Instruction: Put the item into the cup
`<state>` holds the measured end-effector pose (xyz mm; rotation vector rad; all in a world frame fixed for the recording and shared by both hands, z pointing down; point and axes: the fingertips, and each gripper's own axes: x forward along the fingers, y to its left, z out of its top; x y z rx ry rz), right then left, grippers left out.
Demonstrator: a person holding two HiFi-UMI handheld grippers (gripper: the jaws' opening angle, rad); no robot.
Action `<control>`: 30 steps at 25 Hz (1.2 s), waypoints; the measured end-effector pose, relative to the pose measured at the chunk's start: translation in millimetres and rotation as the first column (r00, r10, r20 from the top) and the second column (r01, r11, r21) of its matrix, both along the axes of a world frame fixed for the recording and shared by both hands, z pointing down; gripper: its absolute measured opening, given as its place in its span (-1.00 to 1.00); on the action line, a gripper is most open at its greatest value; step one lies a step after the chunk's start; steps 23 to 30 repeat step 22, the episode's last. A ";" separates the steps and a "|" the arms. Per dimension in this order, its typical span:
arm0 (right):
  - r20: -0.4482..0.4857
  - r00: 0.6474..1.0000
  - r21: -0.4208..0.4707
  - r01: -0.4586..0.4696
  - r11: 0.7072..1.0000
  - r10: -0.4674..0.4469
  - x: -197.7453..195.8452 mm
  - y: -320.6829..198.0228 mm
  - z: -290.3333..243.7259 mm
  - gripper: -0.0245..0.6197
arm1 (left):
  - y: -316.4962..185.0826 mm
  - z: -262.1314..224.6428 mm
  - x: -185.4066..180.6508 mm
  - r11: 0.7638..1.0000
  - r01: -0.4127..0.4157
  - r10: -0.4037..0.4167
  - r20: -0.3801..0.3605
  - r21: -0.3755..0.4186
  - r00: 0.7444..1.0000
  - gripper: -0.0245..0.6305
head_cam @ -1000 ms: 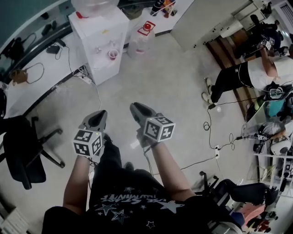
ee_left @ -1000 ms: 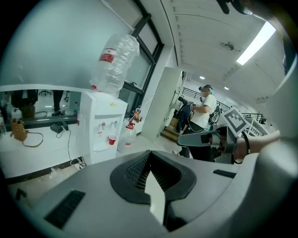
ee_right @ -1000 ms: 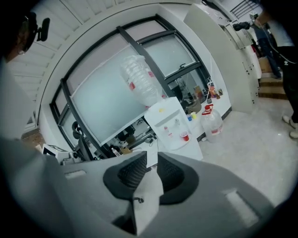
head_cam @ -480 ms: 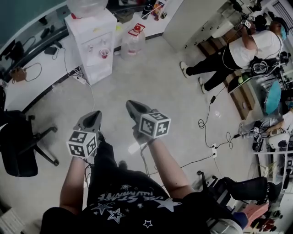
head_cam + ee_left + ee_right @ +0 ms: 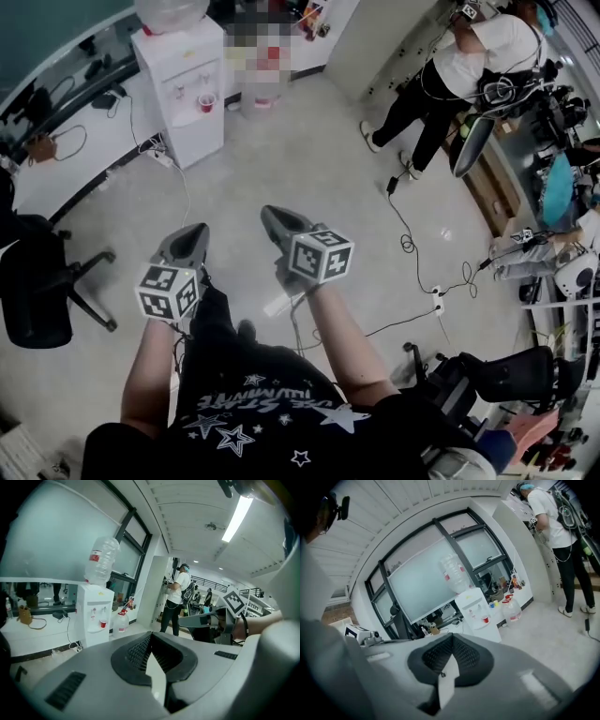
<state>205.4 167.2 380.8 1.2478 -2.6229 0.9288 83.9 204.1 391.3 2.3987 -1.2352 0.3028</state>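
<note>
A small red cup (image 5: 207, 99) stands in the tap recess of a white water dispenser (image 5: 183, 66) at the far left of the room; it shows again as the cup (image 5: 103, 623) and the cup (image 5: 486, 619). My left gripper (image 5: 195, 230) and right gripper (image 5: 270, 214) are held side by side over the grey floor, far short of the dispenser. Both are shut with their tips meeting, and nothing shows between the left gripper's (image 5: 151, 633) or the right gripper's (image 5: 452, 635) jaws. No loose item to go with the cup shows in any view.
A black office chair (image 5: 37, 291) stands at the left by a long white desk (image 5: 66, 159). A water jug (image 5: 121, 620) sits on the floor beside the dispenser. A person (image 5: 441, 66) works at the upper right. Cables (image 5: 412, 253) and a power strip trail across the floor to the right.
The head view has shifted: the dispenser and the person at the right sit further up and left in it. Both grippers stay shut and side by side.
</note>
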 end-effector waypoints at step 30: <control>-0.002 0.997 0.073 0.072 0.995 -0.072 -4.4 89.4 -23.9 -0.92 | 83.5 -31.7 17.8 0.998 0.012 -0.012 -0.006 0.069 1.000 -0.91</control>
